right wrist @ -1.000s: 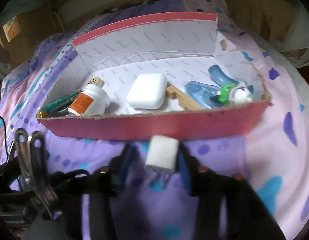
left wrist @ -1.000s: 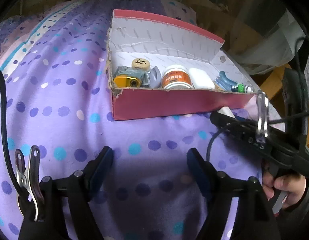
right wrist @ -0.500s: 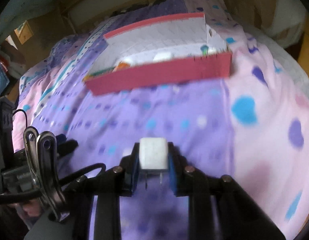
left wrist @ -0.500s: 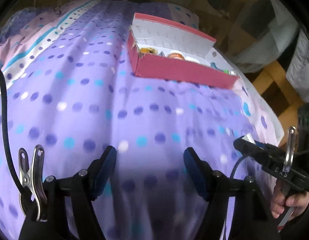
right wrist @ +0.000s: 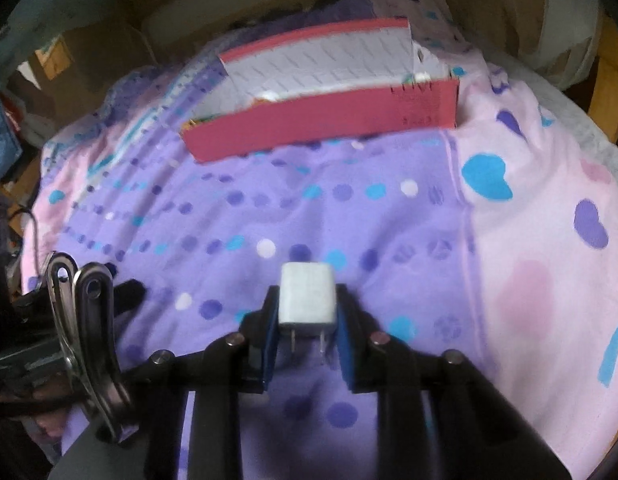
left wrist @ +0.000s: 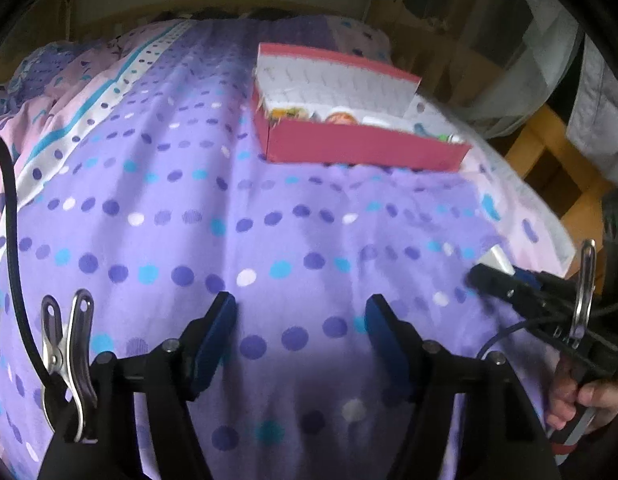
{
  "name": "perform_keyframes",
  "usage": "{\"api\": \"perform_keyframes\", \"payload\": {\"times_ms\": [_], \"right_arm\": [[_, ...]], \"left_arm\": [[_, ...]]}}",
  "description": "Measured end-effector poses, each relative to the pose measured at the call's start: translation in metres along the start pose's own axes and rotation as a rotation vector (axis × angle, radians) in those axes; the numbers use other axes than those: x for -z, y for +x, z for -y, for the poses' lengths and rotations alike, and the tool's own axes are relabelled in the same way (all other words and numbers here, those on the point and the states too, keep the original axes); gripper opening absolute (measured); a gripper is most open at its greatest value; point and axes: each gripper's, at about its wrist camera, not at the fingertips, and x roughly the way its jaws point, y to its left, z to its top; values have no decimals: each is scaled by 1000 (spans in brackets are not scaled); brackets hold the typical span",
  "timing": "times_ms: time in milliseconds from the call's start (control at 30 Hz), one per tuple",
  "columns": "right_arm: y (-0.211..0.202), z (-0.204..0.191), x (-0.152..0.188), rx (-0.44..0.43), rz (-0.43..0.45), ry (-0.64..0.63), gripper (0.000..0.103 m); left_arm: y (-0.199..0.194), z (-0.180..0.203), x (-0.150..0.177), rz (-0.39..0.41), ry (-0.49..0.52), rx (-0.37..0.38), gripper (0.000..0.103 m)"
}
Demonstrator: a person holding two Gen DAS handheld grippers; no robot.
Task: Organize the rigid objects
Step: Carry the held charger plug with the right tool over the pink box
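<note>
Now both grippers sit well back from the red box (left wrist: 361, 148), which a second ago filled the upper part of each wrist view with its contents plain to see. It lies far up the purple dotted bedspread (left wrist: 189, 220), and only slivers of what it holds show over its front wall: an orange-labelled jar (left wrist: 341, 117), something white beside it, and blurred bits at either end.

The right gripper (right wrist: 307, 312) is clamped on a small white plug charger (right wrist: 307, 300), the blue pads pressing its two sides and the two metal prongs pointing back toward the camera. That grip looks the same as a second ago, when the charger hung just in front of the box's red wall; now it is over open bedspread, well apart from the box. In the left wrist view the right gripper shows at the right edge, held by a person's hand (left wrist: 581, 404).

The left gripper (left wrist: 301, 328) holds nothing. Its jaws stand apart and are closing slightly, a little narrower than in the earlier frame, with only bedspread between the blue pads (left wrist: 213, 344).

A metal clip (left wrist: 69, 364) hangs at the left of the left gripper's body.
</note>
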Motion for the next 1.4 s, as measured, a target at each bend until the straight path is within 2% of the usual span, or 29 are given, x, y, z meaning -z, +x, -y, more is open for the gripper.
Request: {"api": "perform_keyframes", "payload": {"times_ms": [100, 367, 567, 733, 1133, 1233, 1400], "right_arm": [[-9, -10, -8, -8, 16, -34, 26], [-18, -18, -41, 12, 77, -44, 26], [-23, -8, -65, 14, 116, -39, 26], [-21, 3, -88, 34, 153, -43, 26], [3, 18, -119, 49, 164, -40, 26], [7, 20, -125, 51, 168, -42, 26], [21, 29, -144, 87, 163, -58, 26]], "left_arm": [[-9, 3, -15, 6, -4, 23, 72], [-16, 16, -57, 58, 54, 17, 72], [2, 19, -76, 54, 37, 36, 72], [11, 25, -96, 84, 55, 24, 72], [40, 40, -132, 88, 94, 60, 72], [51, 44, -142, 75, 88, 82, 72], [79, 50, -166, 40, 98, 59, 72]]}}
